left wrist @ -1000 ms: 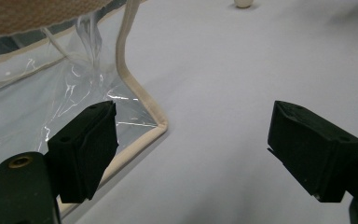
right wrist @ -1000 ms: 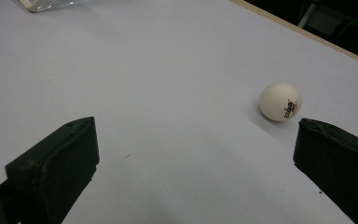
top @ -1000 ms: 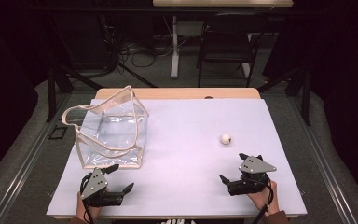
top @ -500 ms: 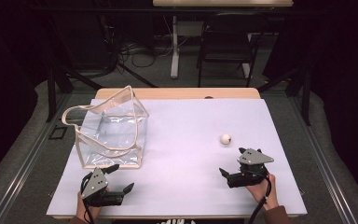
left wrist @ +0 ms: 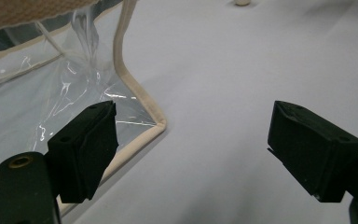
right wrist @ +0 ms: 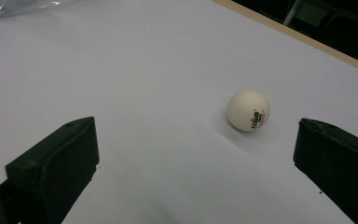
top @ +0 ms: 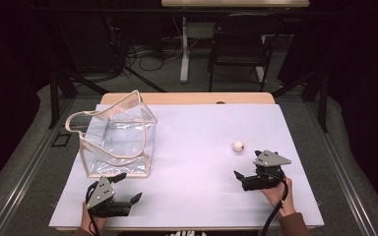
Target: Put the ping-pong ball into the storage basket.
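A white ping-pong ball [top: 237, 146] lies on the white table cover at the right. My right gripper [top: 245, 163] stands open just in front of it; in the right gripper view the ball [right wrist: 248, 110] sits ahead of the right gripper [right wrist: 191, 154], nearer the right jaw, and neither jaw touches it. A clear plastic bag with beige trim [top: 118, 140] stands open at the left. My left gripper [top: 129, 187] is open near the bag's front right corner. In the left gripper view the bag [left wrist: 51, 93] is just beyond the left jaw of that gripper [left wrist: 196, 140], which holds nothing.
The white cover [top: 197, 196] spans most of the table, and a strip of wooden tabletop [top: 192, 98] shows at the far edge. A dark chair [top: 238, 49] and table legs stand beyond on the grey floor. The bag's corner [right wrist: 9, 7] shows far off.
My right gripper has moved forward, closer to the ball. The left gripper, the bag and the ball have stayed where they were.
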